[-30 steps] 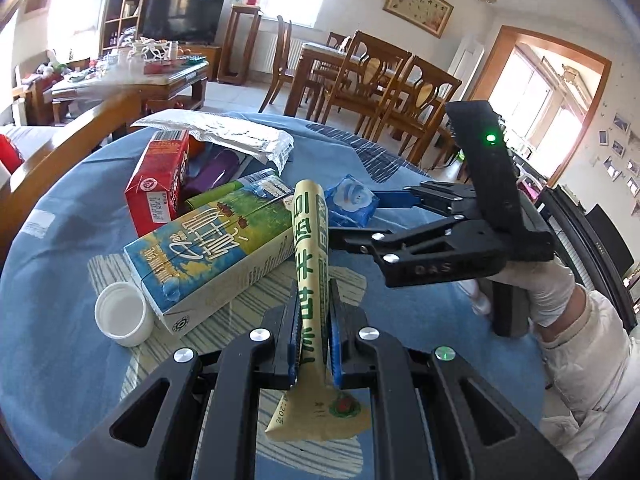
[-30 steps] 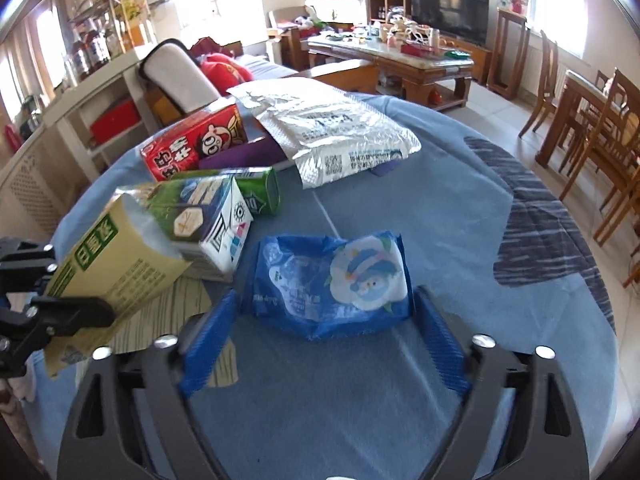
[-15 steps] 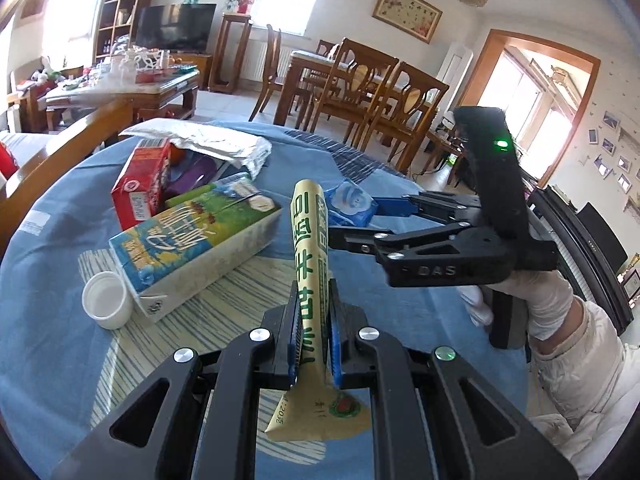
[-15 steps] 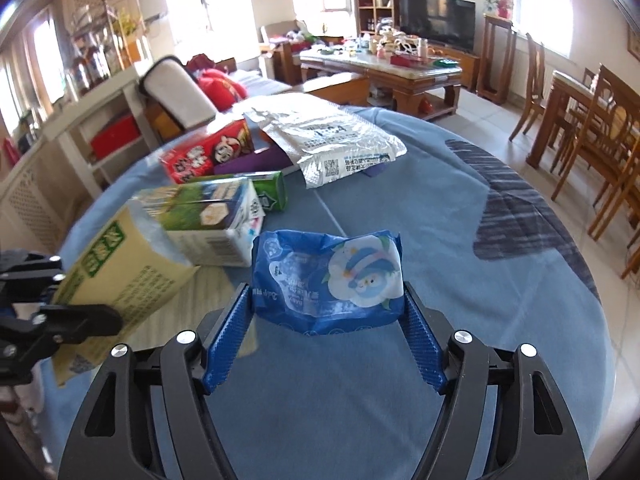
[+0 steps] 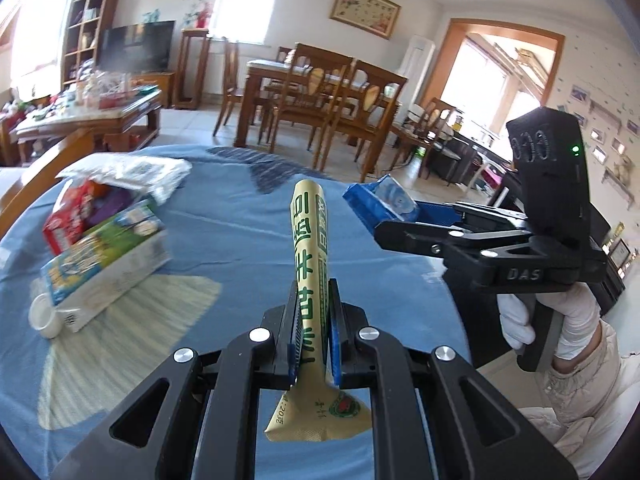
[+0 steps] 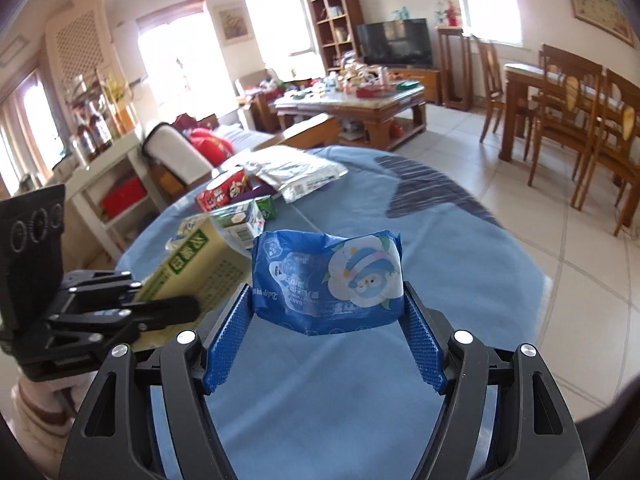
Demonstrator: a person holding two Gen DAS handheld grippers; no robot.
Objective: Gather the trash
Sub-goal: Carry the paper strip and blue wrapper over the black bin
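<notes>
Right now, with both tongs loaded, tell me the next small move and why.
Probably carry both away toward a bin, which isn't in view: the left tongs pinch the flattened yellow-green packet, the right tongs clamp the blue wrapper, both clear of the table.

Home living-dining room, wooden dining table (image 5: 320, 76) with chairs (image 5: 304, 92), television (image 6: 394, 42), bookshelf (image 6: 334, 28), cluttered coffee table (image 6: 352, 100), framed picture (image 5: 365, 10), tiled floor (image 6: 520, 184)

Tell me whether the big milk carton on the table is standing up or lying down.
Lying down. The milk carton rests on its long side on the blue tablecloth.
</notes>
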